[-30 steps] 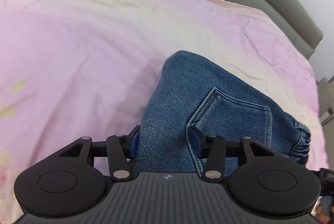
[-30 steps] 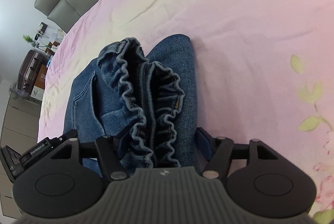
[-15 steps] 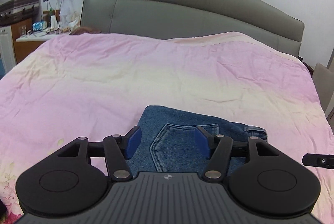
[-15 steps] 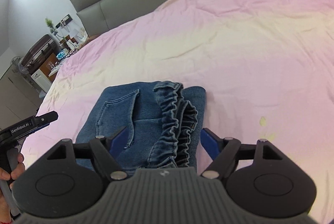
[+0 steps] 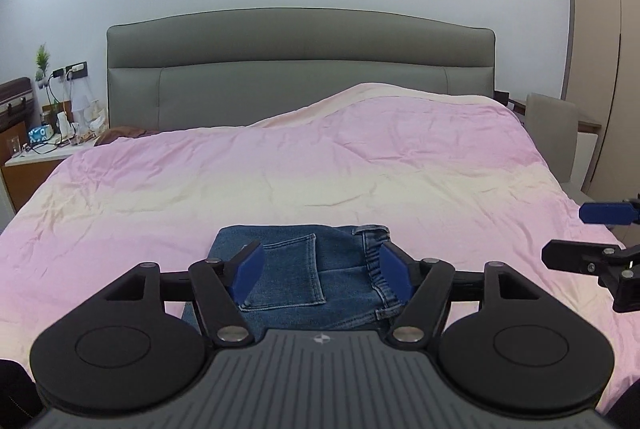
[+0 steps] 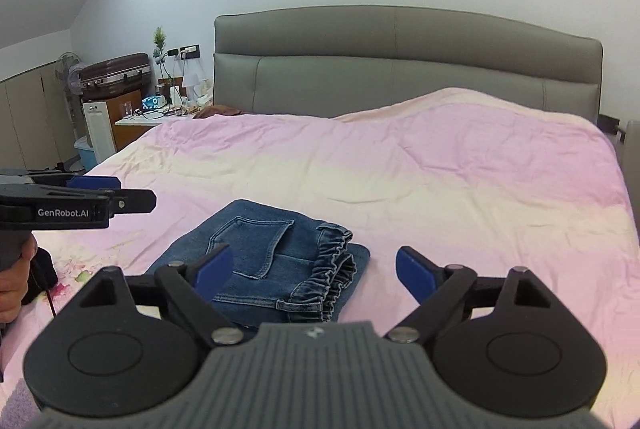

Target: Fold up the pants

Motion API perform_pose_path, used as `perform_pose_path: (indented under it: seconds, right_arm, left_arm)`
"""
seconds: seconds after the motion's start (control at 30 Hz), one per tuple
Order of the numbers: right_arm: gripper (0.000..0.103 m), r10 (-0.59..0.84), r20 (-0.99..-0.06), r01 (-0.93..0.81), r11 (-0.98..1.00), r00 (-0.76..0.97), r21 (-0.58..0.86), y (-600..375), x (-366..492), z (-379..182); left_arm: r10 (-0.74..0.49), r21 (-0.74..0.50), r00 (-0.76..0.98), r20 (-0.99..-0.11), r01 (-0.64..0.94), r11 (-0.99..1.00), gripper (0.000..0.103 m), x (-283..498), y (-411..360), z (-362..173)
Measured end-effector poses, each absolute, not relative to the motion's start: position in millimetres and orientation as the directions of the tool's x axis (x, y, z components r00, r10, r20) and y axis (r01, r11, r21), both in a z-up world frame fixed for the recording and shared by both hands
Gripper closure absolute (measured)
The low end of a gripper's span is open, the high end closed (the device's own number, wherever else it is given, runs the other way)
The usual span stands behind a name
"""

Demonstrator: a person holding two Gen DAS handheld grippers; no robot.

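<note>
**Folded jeans lie below and ahead of both open grippers**

Across the whole scene spreads the bed, its pink cover wrinkled and bare but for one thing; a grey headboard rises behind it, and a cluttered nightstand stands off the left edge. Near the foot of the bed rest the pants, blue denim folded into a compact packet with its long axis running left to right, a back pocket face up and the gathered elastic waistband at the right end. Both tools are lifted clear of the cloth, touching nothing. The left gripper points straight over the packet, jaws spread and empty; the right gripper sits off the waistband end, jaws wider apart and also empty. The fold looks finished. Should any tidying be wanted, the right hand seems nearer the slightly bunched waistband, and nothing on the cover stands in the way.
</note>
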State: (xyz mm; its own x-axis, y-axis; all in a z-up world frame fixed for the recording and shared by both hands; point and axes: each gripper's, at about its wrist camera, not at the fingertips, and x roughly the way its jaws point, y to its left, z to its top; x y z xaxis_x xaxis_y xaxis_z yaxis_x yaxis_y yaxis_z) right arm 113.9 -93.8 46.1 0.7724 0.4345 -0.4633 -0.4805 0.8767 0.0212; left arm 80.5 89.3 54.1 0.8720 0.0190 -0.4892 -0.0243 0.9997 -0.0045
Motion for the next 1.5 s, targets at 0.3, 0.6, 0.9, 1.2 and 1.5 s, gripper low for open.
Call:
perform_pose_path:
  seconds: [0.3, 0.6, 0.9, 1.2, 1.5]
  right_arm:
    - [0.005, 0.366, -0.364, -0.413, 0.909, 0.856, -0.058, -113, 34, 49]
    - [0.005, 0.326, -0.363, -0.35, 0.937, 0.873, -0.001, -116, 2, 31]
    - [0.005, 0.289, -0.401, -0.31, 0.951, 0.87, 0.013, -110, 0, 17]
    - [0.005, 0.294, -0.438, -0.335, 0.942, 0.849, -0.016, -97, 2, 8]
    - [0.005, 0.288, -0.448, -0.326, 0.945, 0.846, -0.008, -99, 6, 6]
  left_arm:
    - [0.097, 0.078, 0.891, -0.443, -0.07, 0.995, 0.019, 24, 50, 57]
    - [0.141, 0.049, 0.884, -0.446, -0.133, 0.99, 0.019, -2, 49, 48]
    - [0.154, -0.007, 0.857, -0.492, -0.181, 0.983, 0.019, -10, 65, 37]
    - [0.139, -0.001, 0.815, -0.563, -0.169, 0.986, 0.019, -6, 66, 27]
    - [0.132, -0.003, 0.803, -0.581, -0.164, 0.986, 0.019, -4, 61, 24]
